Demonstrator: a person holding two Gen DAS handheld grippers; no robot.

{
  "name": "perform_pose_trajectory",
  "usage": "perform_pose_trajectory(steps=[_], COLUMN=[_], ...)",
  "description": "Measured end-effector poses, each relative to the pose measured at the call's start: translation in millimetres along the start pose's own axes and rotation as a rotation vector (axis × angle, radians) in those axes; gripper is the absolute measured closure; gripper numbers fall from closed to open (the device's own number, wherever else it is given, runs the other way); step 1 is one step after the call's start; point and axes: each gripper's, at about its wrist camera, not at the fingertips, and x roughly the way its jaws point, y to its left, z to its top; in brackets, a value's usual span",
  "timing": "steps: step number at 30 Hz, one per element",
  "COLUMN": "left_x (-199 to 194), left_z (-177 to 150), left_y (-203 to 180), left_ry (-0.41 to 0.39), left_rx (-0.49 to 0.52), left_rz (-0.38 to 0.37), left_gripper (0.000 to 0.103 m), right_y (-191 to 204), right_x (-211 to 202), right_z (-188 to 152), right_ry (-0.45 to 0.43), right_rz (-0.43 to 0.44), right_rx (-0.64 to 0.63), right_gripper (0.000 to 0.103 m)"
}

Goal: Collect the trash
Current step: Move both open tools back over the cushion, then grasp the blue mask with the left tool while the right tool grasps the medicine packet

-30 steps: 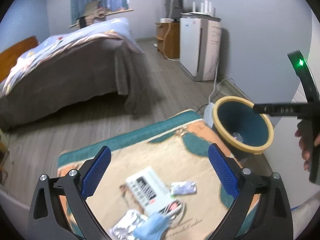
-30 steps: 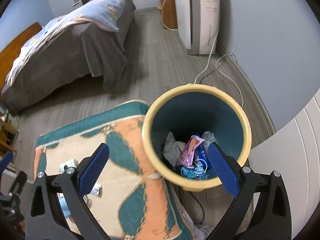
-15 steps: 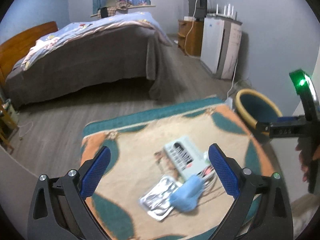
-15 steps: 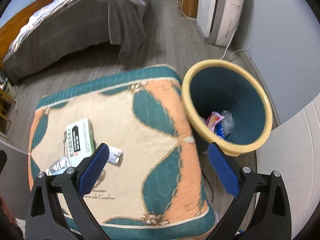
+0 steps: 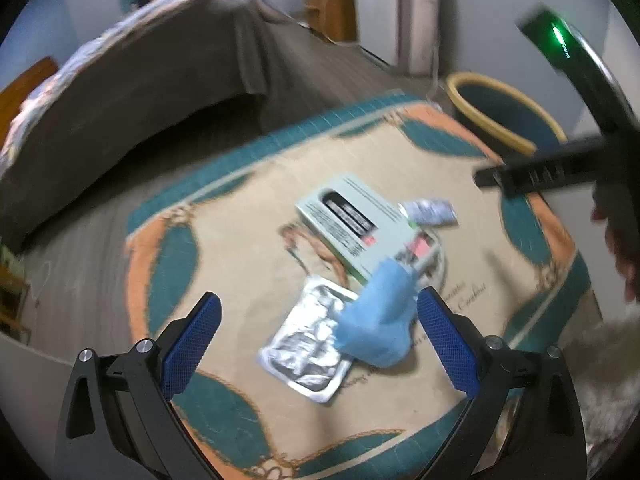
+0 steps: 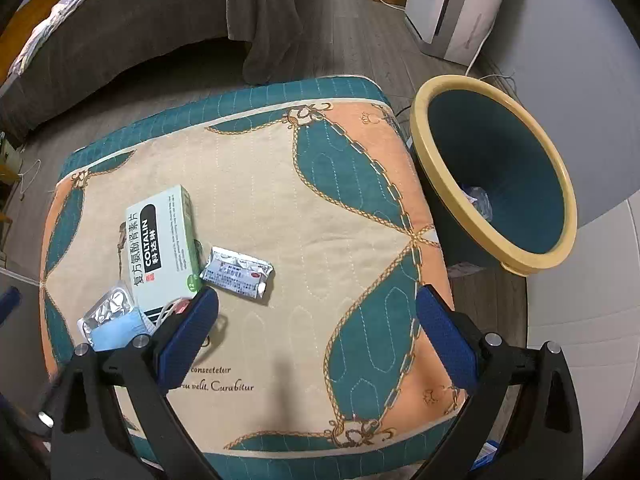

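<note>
Trash lies on a patterned cushion (image 6: 280, 184): a pale green medicine box (image 6: 162, 240), a small crumpled foil packet (image 6: 238, 274), a silver blister pack (image 5: 308, 348) and a blue face mask (image 5: 380, 316). The bin (image 6: 496, 168), teal with a yellow rim, stands to the cushion's right with trash inside. My left gripper (image 5: 318, 344) is open and empty, hovering over the blister pack and mask. My right gripper (image 6: 316, 336) is open and empty above the cushion's near half, to the right of the foil packet. The box (image 5: 352, 228) also shows in the left wrist view.
A bed (image 6: 132, 28) with a brown cover stands beyond the cushion across wood floor. A white appliance (image 6: 460, 4) with a cable stands by the wall behind the bin. The right gripper's body (image 5: 560, 164) shows in the left view, near the bin (image 5: 500, 116).
Both grippers have swung from the bin towards the cushion. The left has dropped closer over the mask and blister pack. The right now looks down on the cushion instead of into the bin.
</note>
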Motion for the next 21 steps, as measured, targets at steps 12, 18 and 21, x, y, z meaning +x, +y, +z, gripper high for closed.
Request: perform_pose_trajectory(steps=[12,18,21], left_x=[43.2,39.1,22.2], left_z=[-11.6,-5.1,7.5], left_y=[-27.0,-24.5,-14.7], left_ry=[0.147,0.148,0.088], left_rx=[0.15,0.132,0.064], left_rz=[-0.059,-0.127,-0.164], left_gripper=[0.032,0.076,0.078], right_y=[2.4,5.5,4.1], right_x=[20.2,26.2,32.0], right_z=[9.2,11.9,12.5], right_ry=[0.034,0.074,0.097], right_rz=[0.004,-0.084,-0.116], right_rx=[0.004,-0.043,-0.062], right_gripper=[0.006,0.006,0.006])
